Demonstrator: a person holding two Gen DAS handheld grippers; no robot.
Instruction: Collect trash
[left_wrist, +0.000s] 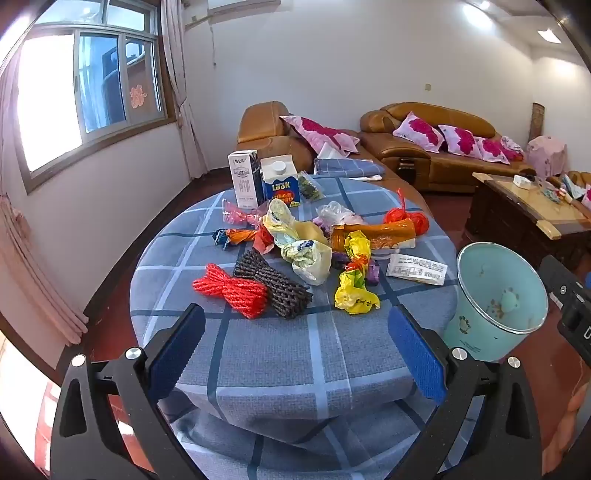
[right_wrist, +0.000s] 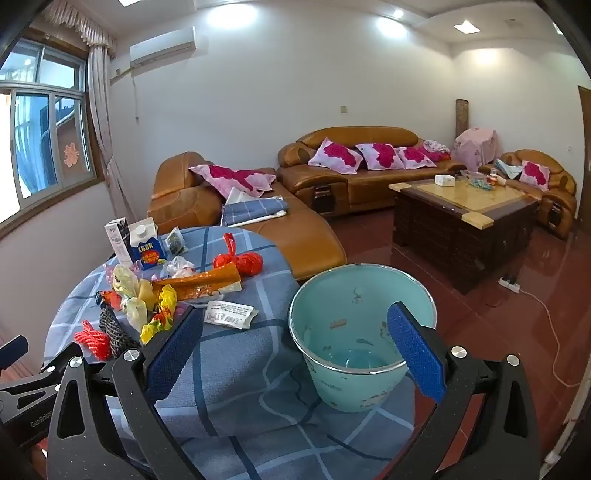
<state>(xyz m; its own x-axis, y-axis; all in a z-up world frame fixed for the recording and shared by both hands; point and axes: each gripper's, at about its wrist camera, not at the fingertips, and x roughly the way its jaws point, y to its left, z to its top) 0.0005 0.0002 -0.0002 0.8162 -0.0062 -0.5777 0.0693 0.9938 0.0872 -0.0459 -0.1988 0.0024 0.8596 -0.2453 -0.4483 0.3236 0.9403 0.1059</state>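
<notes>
Over table (left_wrist: 258, 350) | both tools apart | bin (right_wrist: 362, 332) floor: right view only

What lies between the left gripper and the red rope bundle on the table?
Only bare checked tablecloth separates the open left gripper from the red rope bundle, as the left wrist view shows.

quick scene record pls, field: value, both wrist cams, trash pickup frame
surface: round table under a blue plaid cloth
bin: teal bucket at the table's right edge, upright, only small debris inside
nearest trash: red rope bundle beside a black mesh sleeve, touching
other trash: yellow wrapper, white label, orange packet
cartons: blue LOOK carton and white carton, upright at the far edge
left gripper: open, holding nothing
right gripper: open, holding nothing, right finger in front of the bucket
</notes>
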